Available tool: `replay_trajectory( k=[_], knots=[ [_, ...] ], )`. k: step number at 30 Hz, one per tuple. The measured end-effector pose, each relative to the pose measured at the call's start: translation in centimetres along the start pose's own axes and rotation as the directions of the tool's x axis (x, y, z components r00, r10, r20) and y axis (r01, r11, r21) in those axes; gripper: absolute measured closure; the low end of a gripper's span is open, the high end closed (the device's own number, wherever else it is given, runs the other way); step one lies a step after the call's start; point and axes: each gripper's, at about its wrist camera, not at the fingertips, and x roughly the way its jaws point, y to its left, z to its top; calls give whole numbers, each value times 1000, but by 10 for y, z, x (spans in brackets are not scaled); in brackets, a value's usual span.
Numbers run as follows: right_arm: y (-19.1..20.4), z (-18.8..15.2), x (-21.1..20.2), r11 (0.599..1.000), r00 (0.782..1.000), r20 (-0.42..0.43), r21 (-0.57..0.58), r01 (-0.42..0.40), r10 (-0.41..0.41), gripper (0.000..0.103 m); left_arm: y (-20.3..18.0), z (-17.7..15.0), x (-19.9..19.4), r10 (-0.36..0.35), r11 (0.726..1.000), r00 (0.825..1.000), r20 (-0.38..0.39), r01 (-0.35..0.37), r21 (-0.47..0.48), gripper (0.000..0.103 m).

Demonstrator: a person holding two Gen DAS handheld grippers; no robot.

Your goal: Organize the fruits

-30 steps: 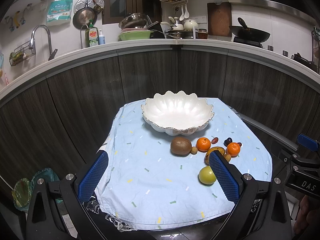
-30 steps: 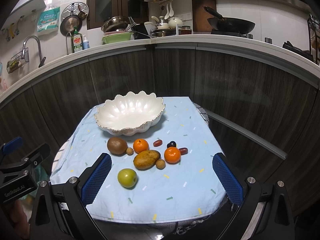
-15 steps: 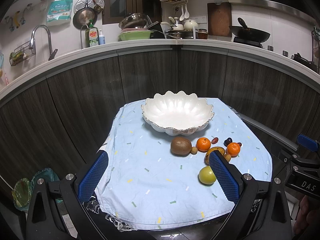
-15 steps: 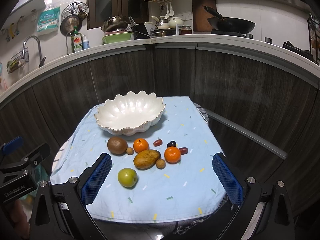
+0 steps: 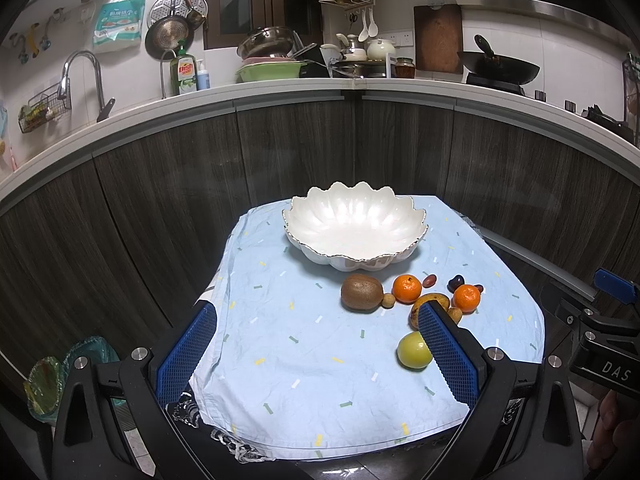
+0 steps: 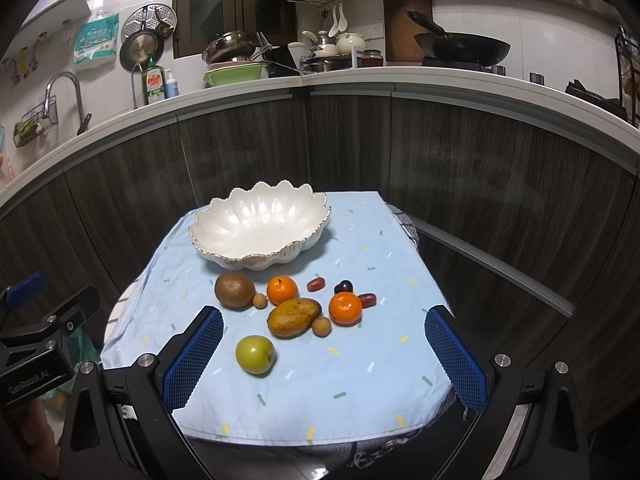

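Bowl: the white bowl is sitting empty at the far side of the cloth-covered counter.
Fruit: all of it is lying on the cloth in front of the bowl, none inside yet; kiwi, two oranges, mango and green apple are resting close together.
Small pieces: two tan balls are touching the bigger fruit, and three dark red or purple ones are lying behind; probably dates and a grape, though they are showing too small to be sure.
Left gripper: jaws are standing wide apart and empty, hovering over the near edge, left of the pile.
Right gripper: jaws are likewise spread and empty, framing the apple and mango.
Stage: judging by the empty bowl, nothing is sorted yet.
Risk, rolling: a side nudge to the round apple or an orange is likely sending it off the cloth edge.
Risk, crowding: closing on the mango is liable to knock the touching ball away.
Risk, bowl: dropping fruit from height could be chipping the scalloped rim.
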Motion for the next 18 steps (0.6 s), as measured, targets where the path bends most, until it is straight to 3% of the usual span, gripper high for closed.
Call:
replay_trajectory(
  k=[18],
  knots=[
    [1, -6, 16, 1000, 1000, -8, 4, 17, -17, 1, -16, 1, 18, -30, 997, 999, -31, 32, 74, 1]
  ],
)
